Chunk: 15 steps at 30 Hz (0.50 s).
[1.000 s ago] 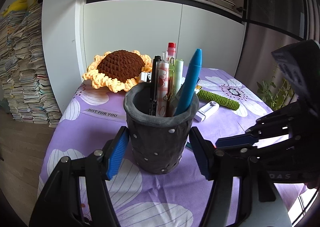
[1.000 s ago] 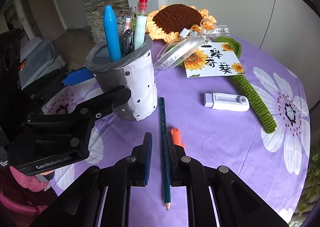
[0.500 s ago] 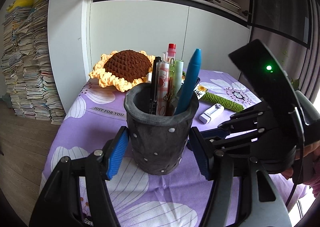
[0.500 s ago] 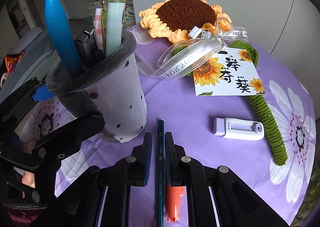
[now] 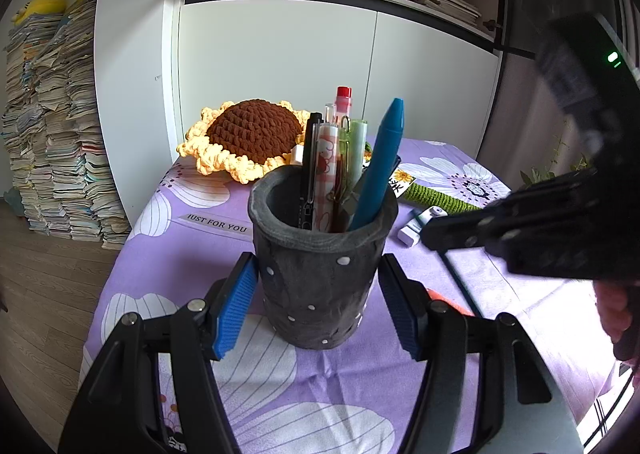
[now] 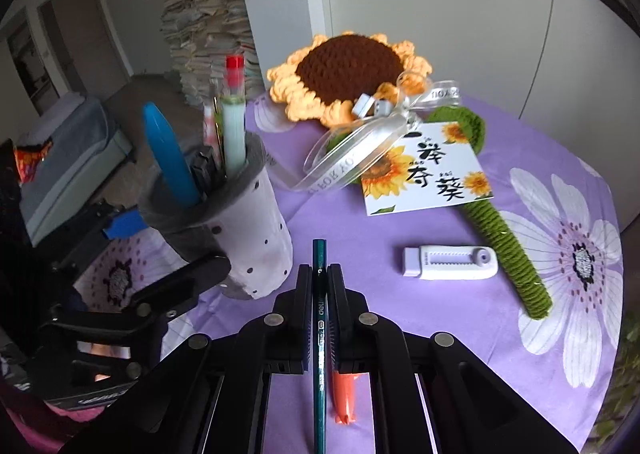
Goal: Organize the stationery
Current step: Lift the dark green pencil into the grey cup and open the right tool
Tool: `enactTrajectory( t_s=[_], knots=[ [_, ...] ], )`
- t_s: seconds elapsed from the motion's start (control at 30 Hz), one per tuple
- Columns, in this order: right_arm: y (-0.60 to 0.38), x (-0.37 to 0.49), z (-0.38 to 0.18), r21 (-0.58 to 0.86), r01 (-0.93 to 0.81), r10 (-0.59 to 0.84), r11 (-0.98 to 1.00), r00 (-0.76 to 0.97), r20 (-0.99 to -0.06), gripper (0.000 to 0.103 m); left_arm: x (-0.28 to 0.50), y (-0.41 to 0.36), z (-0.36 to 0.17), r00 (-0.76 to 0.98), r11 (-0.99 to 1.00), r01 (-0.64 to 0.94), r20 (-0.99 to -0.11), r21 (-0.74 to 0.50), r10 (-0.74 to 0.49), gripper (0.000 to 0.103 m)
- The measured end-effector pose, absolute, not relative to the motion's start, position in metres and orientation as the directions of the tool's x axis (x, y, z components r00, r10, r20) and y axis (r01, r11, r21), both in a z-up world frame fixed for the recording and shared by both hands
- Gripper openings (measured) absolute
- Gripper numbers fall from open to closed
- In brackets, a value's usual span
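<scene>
A dark grey dotted pen holder [image 5: 320,274] stands on the purple flowered cloth, filled with several pens and a blue crayon-shaped pen [image 5: 380,162]. My left gripper [image 5: 318,308] is shut on the holder, one blue pad against each side. In the right wrist view the same holder [image 6: 248,238] stands at the left. My right gripper [image 6: 319,278] is shut on a dark green pencil [image 6: 319,334], which runs lengthwise between the pads, its blunt end forward. An orange pen [image 6: 345,394] lies on the cloth just under the right finger.
A white correction tape [image 6: 450,263] lies right of the pencil. Behind it lie a crocheted sunflower [image 6: 348,66] with a green stem [image 6: 508,250], a ribbon and a printed card [image 6: 424,170]. Paper stacks [image 5: 52,134] and white cabinets [image 5: 280,66] stand beyond the table.
The right gripper's jaws have shut on the green pencil, and it has risen a little with it. The left gripper and the pen holder have stayed put.
</scene>
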State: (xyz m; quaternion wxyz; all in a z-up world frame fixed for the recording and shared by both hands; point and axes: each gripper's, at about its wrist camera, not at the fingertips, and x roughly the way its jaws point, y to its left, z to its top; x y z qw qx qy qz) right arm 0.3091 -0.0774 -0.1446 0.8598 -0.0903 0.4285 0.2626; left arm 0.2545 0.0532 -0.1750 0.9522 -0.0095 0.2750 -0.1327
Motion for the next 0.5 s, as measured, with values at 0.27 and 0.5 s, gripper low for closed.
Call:
enactTrajectory(
  t_s=[0.27, 0.5],
  knots=[
    [-0.095, 0.273, -0.092, 0.060, -0.503, 0.410, 0.862, 0.622, -0.667, 0.008, 0.255, 0.053, -0.175, 0.813, 0.965, 0.248, -0.522, -0.091, -0.258, 0.062],
    [-0.093, 0.235, -0.032, 0.037, -0.554, 0.497, 0.832, 0.713, -0.494, 0.008, 0.255, 0.053, -0.175, 0.813, 0.965, 0.248, -0.522, -0.090, -0.258, 0.062]
  ],
)
